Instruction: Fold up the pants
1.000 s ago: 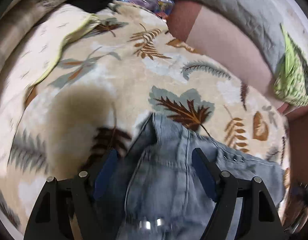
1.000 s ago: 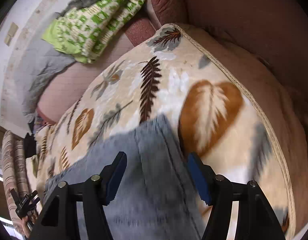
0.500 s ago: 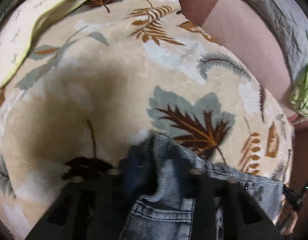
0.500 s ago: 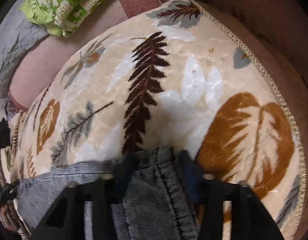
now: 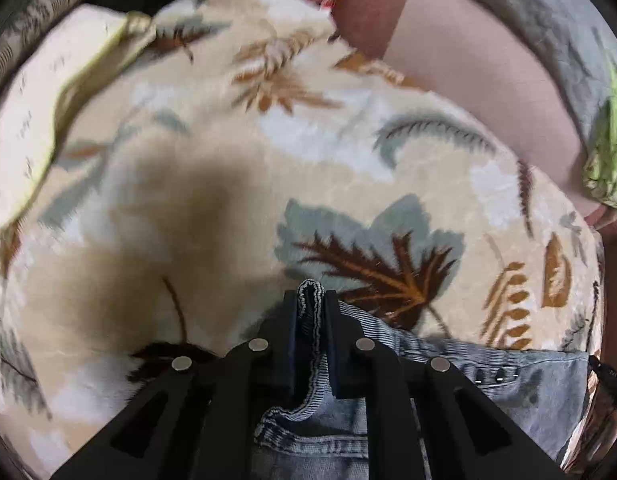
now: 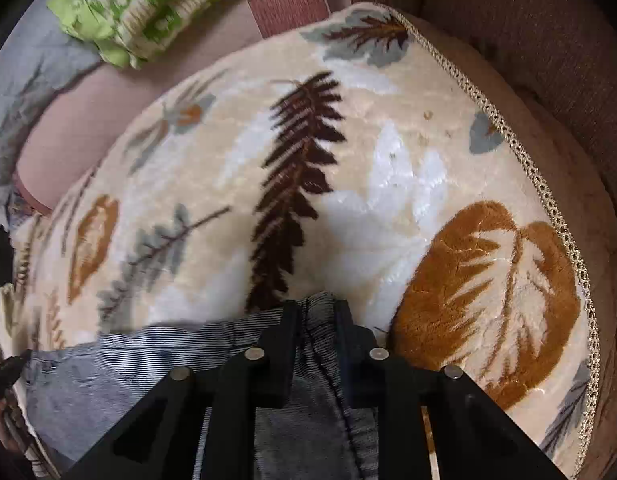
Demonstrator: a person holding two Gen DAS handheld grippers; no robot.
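Our left claw (image 5: 311,300) and right claw (image 6: 315,312) each clench an edge of the blue-grey striped denim pants (image 5: 520,396) on a cream leaf-patterned plush blanket (image 6: 388,184).

No readable text, labels, brands, numbers or signs anywhere

The pants (image 5: 520,380) are lying on the blanket (image 5: 212,184) at its near edge, a fold sitting between each pair of tongs; a pillow (image 6: 148,4) is lying far left.
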